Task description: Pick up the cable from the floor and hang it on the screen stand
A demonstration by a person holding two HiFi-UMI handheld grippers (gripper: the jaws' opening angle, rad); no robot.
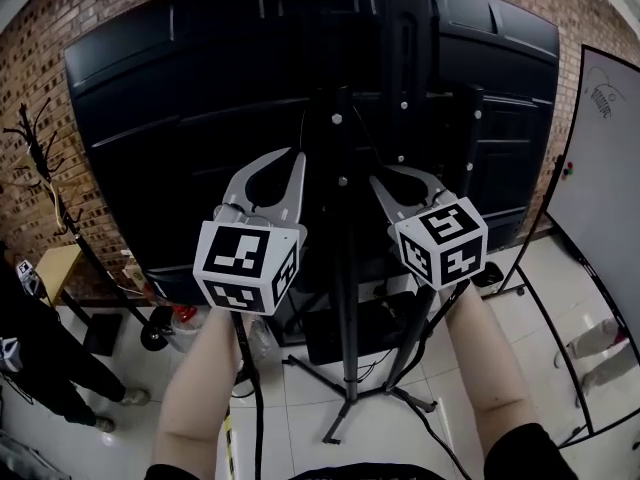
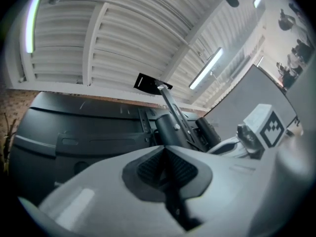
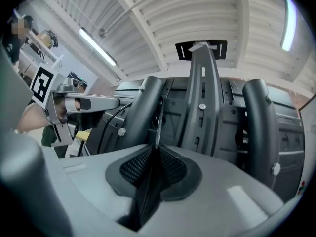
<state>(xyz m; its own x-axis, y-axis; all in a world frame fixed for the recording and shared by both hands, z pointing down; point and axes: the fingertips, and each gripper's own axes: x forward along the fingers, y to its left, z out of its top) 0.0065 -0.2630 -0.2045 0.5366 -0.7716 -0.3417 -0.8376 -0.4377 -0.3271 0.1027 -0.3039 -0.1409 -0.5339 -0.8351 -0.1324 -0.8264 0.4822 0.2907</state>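
The big black screen (image 1: 180, 118) shows its back, mounted on the black stand pole (image 1: 345, 268). Both grippers are raised against that pole. My left gripper (image 1: 292, 158) is just left of it, and a black cable (image 1: 246, 368) hangs from it down along the forearm. In the left gripper view the pads (image 2: 153, 167) meet on a dark strand. My right gripper (image 1: 382, 180) is just right of the pole. Its pads (image 3: 133, 167) pinch the thin cable (image 3: 157, 125), which runs up in front of the stand's bracket (image 3: 200, 107). A further length of cable (image 1: 440, 318) drops from it to the floor.
The stand's tripod legs (image 1: 345, 408) spread over the tiled floor, with a black box (image 1: 360, 333) behind them. A whiteboard (image 1: 600, 188) stands at the right, a coat rack (image 1: 50, 198) at the left. A person (image 1: 40, 358) is at the lower left.
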